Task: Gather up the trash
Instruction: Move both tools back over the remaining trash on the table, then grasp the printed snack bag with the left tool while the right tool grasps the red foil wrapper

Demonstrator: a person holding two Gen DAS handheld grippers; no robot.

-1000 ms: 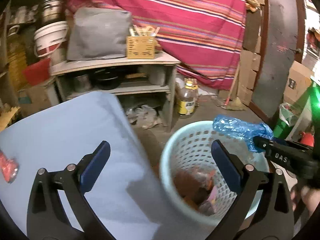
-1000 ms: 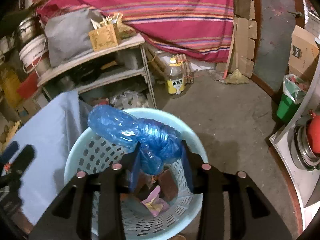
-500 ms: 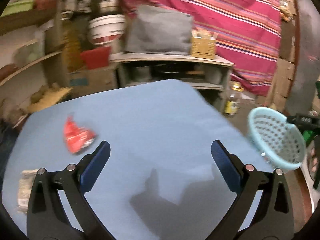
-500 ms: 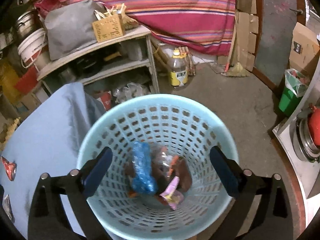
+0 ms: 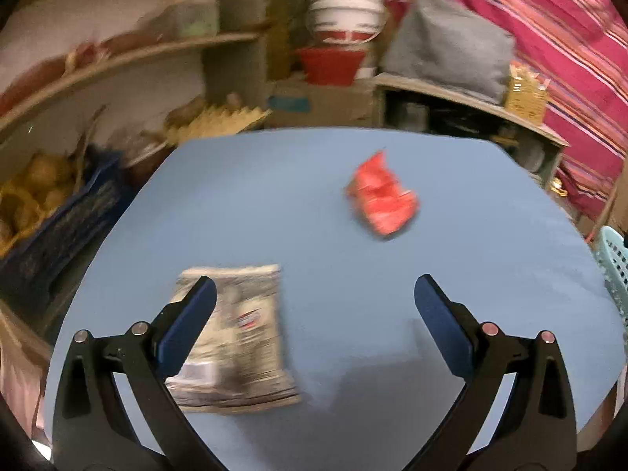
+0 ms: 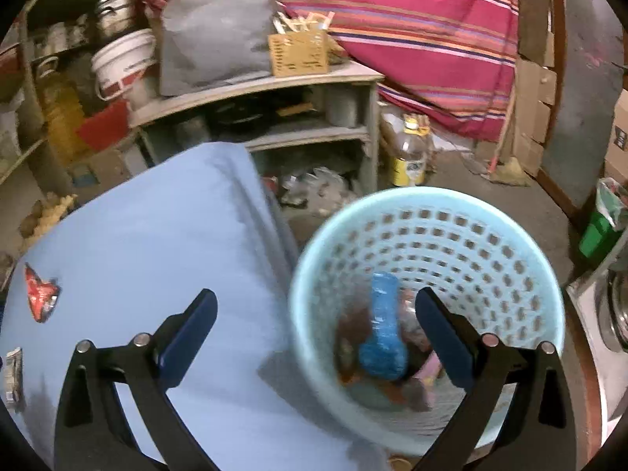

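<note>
My left gripper point(image 5: 314, 298) is open and empty above the blue table point(image 5: 298, 204). A grey printed wrapper point(image 5: 239, 345) lies flat just under its left finger. A crumpled red wrapper point(image 5: 382, 200) lies further out, right of centre. My right gripper point(image 6: 314, 310) is open and empty over the table's edge and the light blue basket point(image 6: 451, 227). A blue plastic bag point(image 6: 382, 337) lies in the basket on other trash. The red wrapper point(image 6: 39, 294) and the grey wrapper point(image 6: 11, 373) also show at the far left of the right wrist view.
A wooden shelf unit point(image 6: 274, 82) with a grey bag, a white bucket and a yellow crate stands behind the table. A bottle point(image 6: 408, 153) stands on the floor. A striped cloth point(image 6: 412, 19) hangs at the back. A green bin point(image 6: 600, 227) is at right.
My right gripper opened and dropped the blue bag into the basket, then shifted left. My left gripper swung left from the basket to over the table, above the grey wrapper.
</note>
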